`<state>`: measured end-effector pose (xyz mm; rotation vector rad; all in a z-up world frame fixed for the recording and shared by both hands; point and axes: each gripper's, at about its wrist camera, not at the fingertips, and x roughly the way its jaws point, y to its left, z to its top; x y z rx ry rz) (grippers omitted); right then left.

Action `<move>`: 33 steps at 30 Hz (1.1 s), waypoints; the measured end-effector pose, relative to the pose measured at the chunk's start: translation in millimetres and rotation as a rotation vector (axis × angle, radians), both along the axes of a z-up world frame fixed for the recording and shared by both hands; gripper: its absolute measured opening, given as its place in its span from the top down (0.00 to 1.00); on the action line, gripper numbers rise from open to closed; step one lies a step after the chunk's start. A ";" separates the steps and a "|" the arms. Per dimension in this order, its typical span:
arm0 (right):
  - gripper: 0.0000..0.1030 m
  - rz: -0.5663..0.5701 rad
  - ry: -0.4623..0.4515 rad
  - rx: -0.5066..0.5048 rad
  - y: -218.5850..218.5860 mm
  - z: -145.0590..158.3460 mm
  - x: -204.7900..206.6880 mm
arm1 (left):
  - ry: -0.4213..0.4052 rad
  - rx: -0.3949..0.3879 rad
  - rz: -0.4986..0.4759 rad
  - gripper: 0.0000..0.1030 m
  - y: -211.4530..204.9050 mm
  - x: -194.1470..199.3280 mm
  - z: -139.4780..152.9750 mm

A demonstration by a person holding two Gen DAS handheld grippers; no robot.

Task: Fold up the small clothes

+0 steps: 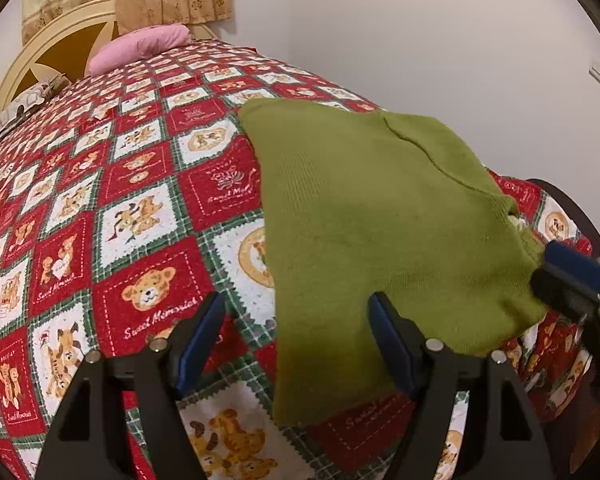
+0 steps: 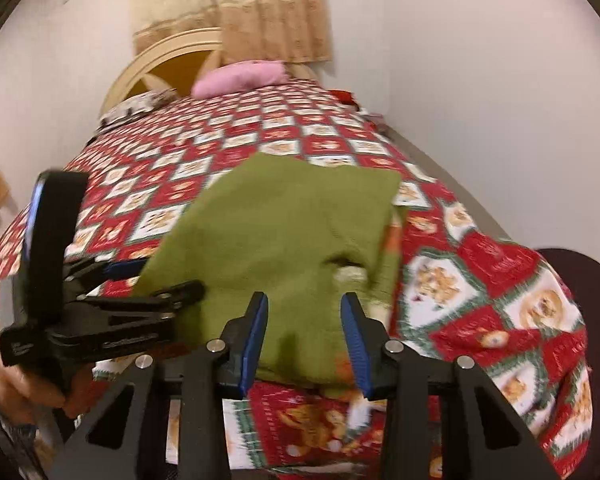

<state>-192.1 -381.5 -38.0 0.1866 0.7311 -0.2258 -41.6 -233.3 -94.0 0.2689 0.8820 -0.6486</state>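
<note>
— What is lying on the bed?
— A green sweater is lying folded on the teddy-bear quilt.
— And the left gripper?
— It is hovering open over the sweater's near edge; the right gripper is showing at the sweater's right corner.

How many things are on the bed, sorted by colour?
Green: 1, the sweater
Pink: 1, the pillow
White with dark spots: 1, another pillow
Total: 3, all lying on the bedspread
</note>
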 end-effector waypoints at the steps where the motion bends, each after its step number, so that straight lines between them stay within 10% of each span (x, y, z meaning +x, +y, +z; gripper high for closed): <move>1: 0.62 0.014 0.013 0.011 0.3 -4.2 3.0 | -0.002 0.002 0.000 0.24 0.1 0.0 -0.3; 23: 0.63 -0.101 0.193 -0.060 13.4 -38.7 -40.9 | -0.084 0.039 -0.010 0.13 25.7 -35.9 2.5; 33: 0.38 -0.153 0.281 -0.038 45.3 -39.8 -55.1 | -0.065 0.120 -0.003 0.13 56.3 -70.7 -6.4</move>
